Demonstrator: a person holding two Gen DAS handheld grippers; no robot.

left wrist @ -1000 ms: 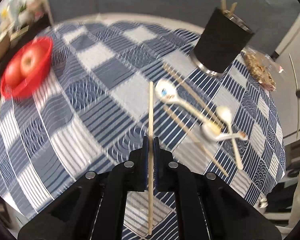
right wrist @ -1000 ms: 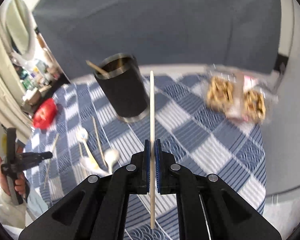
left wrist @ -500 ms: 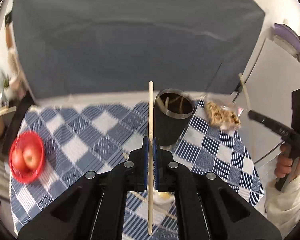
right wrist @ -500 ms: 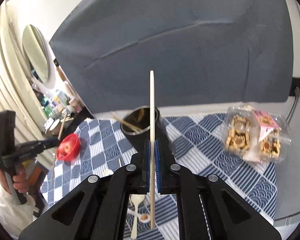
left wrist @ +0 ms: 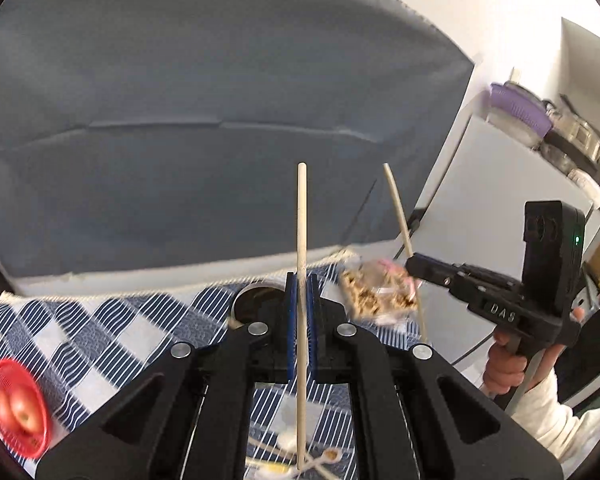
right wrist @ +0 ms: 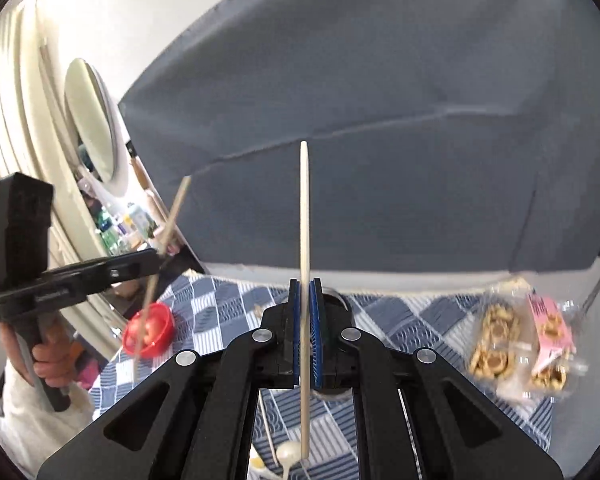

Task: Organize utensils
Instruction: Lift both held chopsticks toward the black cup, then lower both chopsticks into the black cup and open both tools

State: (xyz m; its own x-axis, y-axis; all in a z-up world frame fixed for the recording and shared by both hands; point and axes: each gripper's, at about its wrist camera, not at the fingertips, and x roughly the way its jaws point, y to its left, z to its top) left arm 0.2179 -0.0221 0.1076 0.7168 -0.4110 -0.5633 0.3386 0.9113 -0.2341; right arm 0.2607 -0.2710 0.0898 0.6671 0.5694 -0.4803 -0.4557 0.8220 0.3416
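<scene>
Both grippers risen above table (left wrist: 112, 320), fingers clamping 1 chopstick (left wrist: 301, 240) each, cup (left wrist: 256, 304) behind left fingers (left wrist: 290, 312).

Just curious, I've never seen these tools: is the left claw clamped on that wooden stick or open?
Clamped. The left claw has its blue pads pressed against both sides of the chopstick, which stands upright between them.

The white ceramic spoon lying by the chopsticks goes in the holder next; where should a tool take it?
Judging from the right wrist view, grip the white ceramic spoon on its slim handle, coming from above: it lies flat on the tablecloth, and the bowl looks too wide.
</scene>
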